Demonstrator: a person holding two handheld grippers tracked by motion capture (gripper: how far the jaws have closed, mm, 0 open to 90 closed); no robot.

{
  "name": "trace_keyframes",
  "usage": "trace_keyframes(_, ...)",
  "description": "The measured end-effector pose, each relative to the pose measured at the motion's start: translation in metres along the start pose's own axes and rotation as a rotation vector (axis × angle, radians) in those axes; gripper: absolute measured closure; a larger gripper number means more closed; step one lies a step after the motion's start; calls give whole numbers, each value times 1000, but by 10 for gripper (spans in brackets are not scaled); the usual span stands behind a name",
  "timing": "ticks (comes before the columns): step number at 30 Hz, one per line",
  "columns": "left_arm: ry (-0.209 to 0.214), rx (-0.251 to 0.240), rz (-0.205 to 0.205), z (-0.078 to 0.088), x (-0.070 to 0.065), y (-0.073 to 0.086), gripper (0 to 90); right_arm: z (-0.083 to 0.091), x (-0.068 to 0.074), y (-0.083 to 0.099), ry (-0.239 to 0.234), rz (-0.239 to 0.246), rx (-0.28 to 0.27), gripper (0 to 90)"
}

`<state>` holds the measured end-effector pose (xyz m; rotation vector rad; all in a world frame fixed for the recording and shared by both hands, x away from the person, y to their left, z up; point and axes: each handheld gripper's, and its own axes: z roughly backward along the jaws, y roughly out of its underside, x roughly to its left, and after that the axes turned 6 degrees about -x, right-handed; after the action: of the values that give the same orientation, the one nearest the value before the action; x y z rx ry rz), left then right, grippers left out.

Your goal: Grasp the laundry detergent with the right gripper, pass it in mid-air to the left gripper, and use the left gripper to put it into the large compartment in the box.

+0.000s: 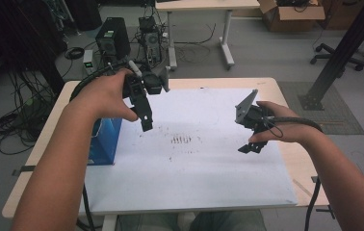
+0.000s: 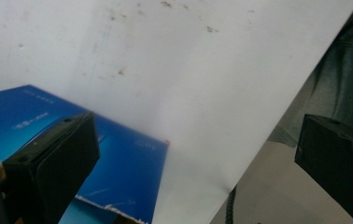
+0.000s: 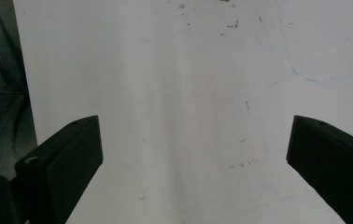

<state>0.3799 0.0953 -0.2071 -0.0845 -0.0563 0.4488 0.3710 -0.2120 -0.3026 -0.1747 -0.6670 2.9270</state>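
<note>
A wooden table [image 1: 286,159] stands on a grey floor, and a large white sheet [image 1: 194,178] covers most of its top. The sheet carries scattered dark specks and a small cluster of short dark strokes [image 1: 180,140] near its middle.

At the left edge of the sheet, partly under the person's left forearm, stands a blue box [image 1: 106,142]. In the left gripper view the same blue box [image 2: 128,158] lies at the lower left, just behind the left-hand jaw, with its torn cardboard edge showing at the bottom.

The person's 2 forearms come in from the near side. The left hand [image 1: 104,96] holds the left gripper [image 1: 145,122] above the far left part of the sheet, just right of the box, pointing down. In its own view the left gripper [image 2: 193,163] has its 2 jaws spread wide, with nothing between them but sheet and table edge.

The right hand [image 1: 279,127] holds the right gripper [image 1: 250,147] above the right part of the sheet, well apart from the left one. In its own view the right gripper [image 3: 193,154] also has its jaws spread wide and released, with bare sheet between them.
</note>
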Motion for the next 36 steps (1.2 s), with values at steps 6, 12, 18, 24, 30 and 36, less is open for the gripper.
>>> trace_keyframes(6,35,2,-117,-7,-13,-5,3,0,2,-6,-13,17,24,37)
trace_keyframes(12,70,11,-210,-17,-20,-9,2,0,3,-13,-18,32,47,37)
trace_keyframes(18,76,16,-255,-25,-23,-12,2,1,2,-15,-22,37,45,37)
trace_keyframes(24,79,17,-279,-32,-23,-13,2,-3,-1,-14,-37,33,68,37)
trace_keyframes(30,80,19,-302,-39,-22,-15,2,-7,-5,-12,-40,41,81,38)
trace_keyframes(36,86,8,-316,-39,-24,-18,3,-6,-4,-12,-44,37,83,37)
